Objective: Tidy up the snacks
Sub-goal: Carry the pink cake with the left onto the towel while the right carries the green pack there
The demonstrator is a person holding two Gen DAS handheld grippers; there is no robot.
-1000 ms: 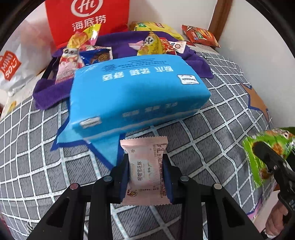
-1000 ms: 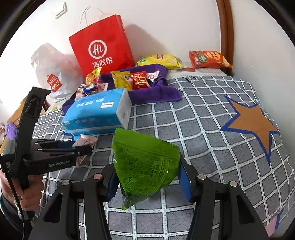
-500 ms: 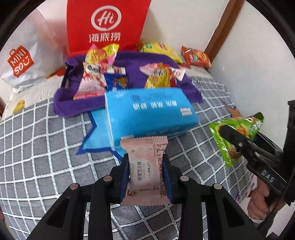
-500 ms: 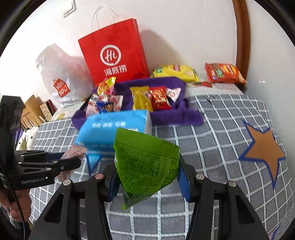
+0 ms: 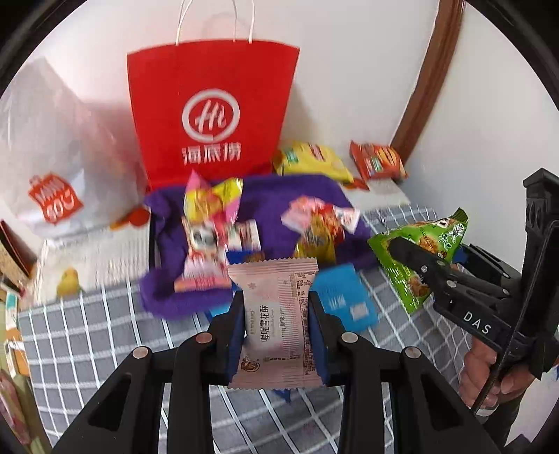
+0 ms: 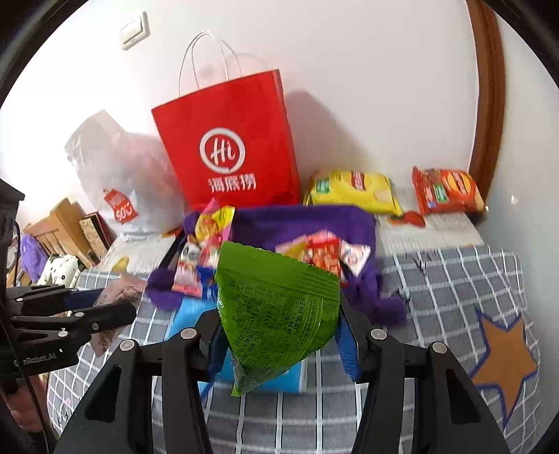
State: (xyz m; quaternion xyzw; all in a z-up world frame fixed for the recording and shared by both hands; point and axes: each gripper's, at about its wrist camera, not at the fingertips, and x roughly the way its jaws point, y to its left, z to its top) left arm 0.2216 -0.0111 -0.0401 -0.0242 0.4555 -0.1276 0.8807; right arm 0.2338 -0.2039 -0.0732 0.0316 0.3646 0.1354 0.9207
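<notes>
Left claw point(image 5: 276, 324) is closed on a pink snack packet point(image 5: 276, 314); right claw point(image 6: 279, 335) grips a green snack bag point(image 6: 276, 314). Both hang before the purple cloth point(image 5: 265, 206), which carries more snacks, with a red paper bag point(image 5: 213, 115) behind it.

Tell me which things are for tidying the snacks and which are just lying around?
For the job: pink snack in the left gripper; green snack in the right gripper; purple bag holding snacks.

Just lying about: red bag, white bag, blue tissue pack, light switch.

A red paper bag point(image 6: 230, 146) stands beside a white plastic bag point(image 6: 115, 164).
</notes>
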